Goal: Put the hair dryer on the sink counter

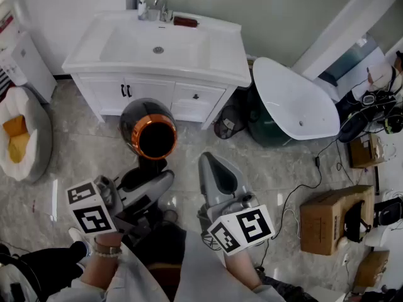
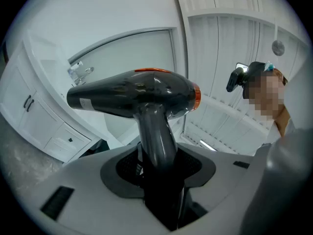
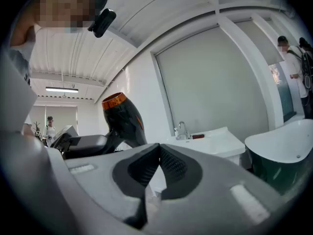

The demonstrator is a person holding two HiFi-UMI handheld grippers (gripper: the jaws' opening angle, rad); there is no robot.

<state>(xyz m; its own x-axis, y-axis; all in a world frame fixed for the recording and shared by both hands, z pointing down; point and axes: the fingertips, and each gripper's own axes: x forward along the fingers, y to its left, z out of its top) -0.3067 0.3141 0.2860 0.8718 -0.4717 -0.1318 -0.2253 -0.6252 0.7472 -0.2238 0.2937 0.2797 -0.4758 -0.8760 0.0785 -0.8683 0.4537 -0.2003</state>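
A: Where is the hair dryer (image 1: 148,133) right now?

B: You have it in your left gripper (image 1: 157,178). The jaws are clamped on the black handle, and the left gripper view shows the handle rising straight up from between them.

A: Which way does it face?

B: The body sits crosswise on top of the handle. In the head view its orange-ringed end faces up towards you. In the left gripper view the narrow nozzle points left, towards the white cabinet (image 1: 148,93).

A: Is it on the sink counter (image 1: 223,58)?

B: No. You are holding it in the air in front of the cabinet doors, over the marble floor (image 1: 82,159). It touches only the jaws. The counter lies beyond it, with a faucet (image 1: 164,4) at the back edge and a small dark red thing just beside that.

A: And the other hand?

B: Your right gripper (image 1: 211,163) is clenched with nothing in it. The right gripper view shows the two pads meeting at their tips. It is to the right of the hair dryer handle and apart from it, pointing towards the cabinet's right end.

A: What else is close by?

B: A white tub (image 1: 296,102) on a dark green base stands to the right of the cabinet. A cardboard box (image 1: 324,222) sits further right on the floor.
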